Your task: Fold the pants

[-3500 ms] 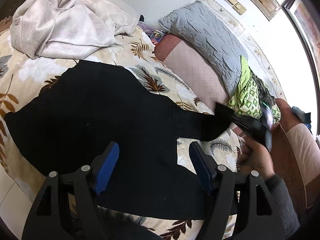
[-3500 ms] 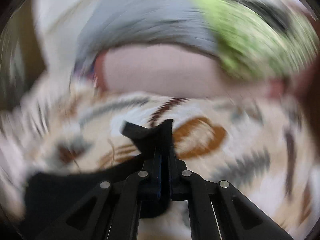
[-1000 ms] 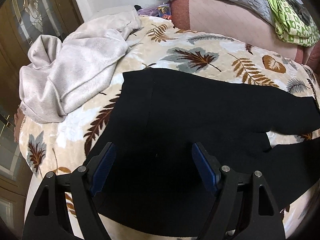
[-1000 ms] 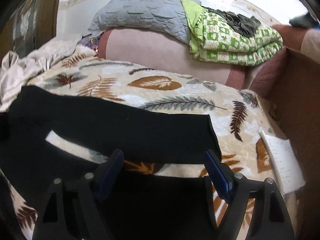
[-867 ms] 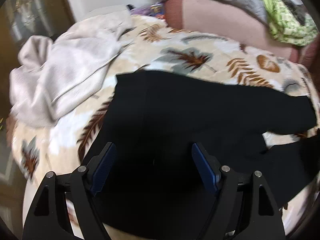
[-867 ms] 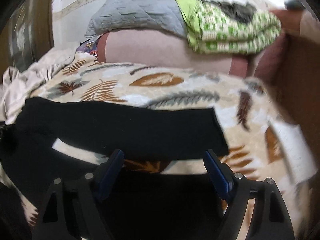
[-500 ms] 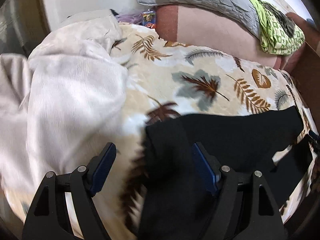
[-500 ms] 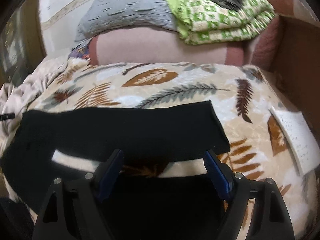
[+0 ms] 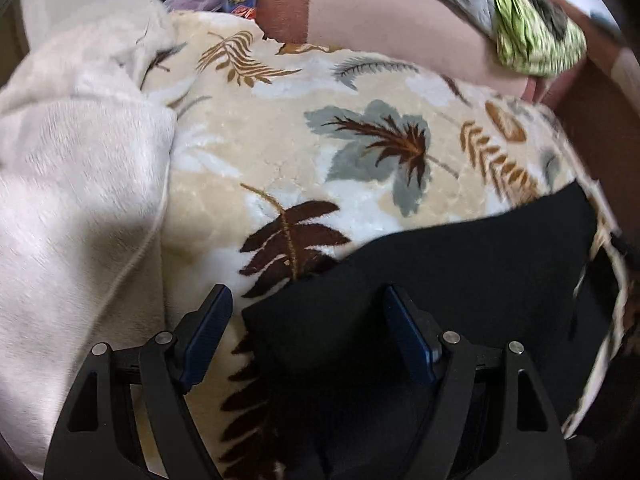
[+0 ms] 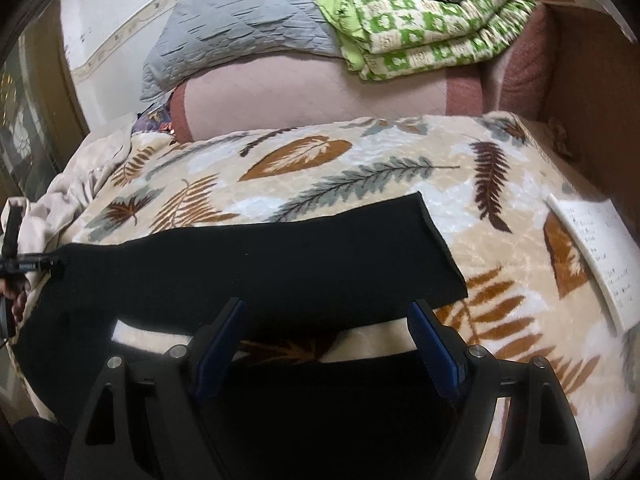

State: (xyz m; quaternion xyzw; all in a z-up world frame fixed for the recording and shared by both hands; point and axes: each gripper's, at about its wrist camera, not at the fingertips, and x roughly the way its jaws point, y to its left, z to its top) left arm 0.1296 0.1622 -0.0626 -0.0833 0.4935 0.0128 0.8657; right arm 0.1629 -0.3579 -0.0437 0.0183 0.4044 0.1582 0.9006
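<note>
Both hand-held grippers hanging open over the black pants on the bed

The pants [image 10: 280, 264] are lying flat on the leaf-print blanket [image 10: 360, 168], long axis running left to right; the left hand-held gripper [image 9: 304, 324] is poising over the waist corner, the right hand-held gripper [image 10: 328, 336] over the gap between the leg ends, both wide apart and gripping nothing. No containers are showing

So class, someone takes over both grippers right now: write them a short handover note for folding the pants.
Left gripper: open, empty, over the pants' waist corner.
Right gripper: open, empty, over the leg ends.
Pants: spread flat on the leaf blanket, legs apart with a strip of blanket between them.
Done: laid out.
Left: every fold; probably start by bringing one leg over the other.
</note>
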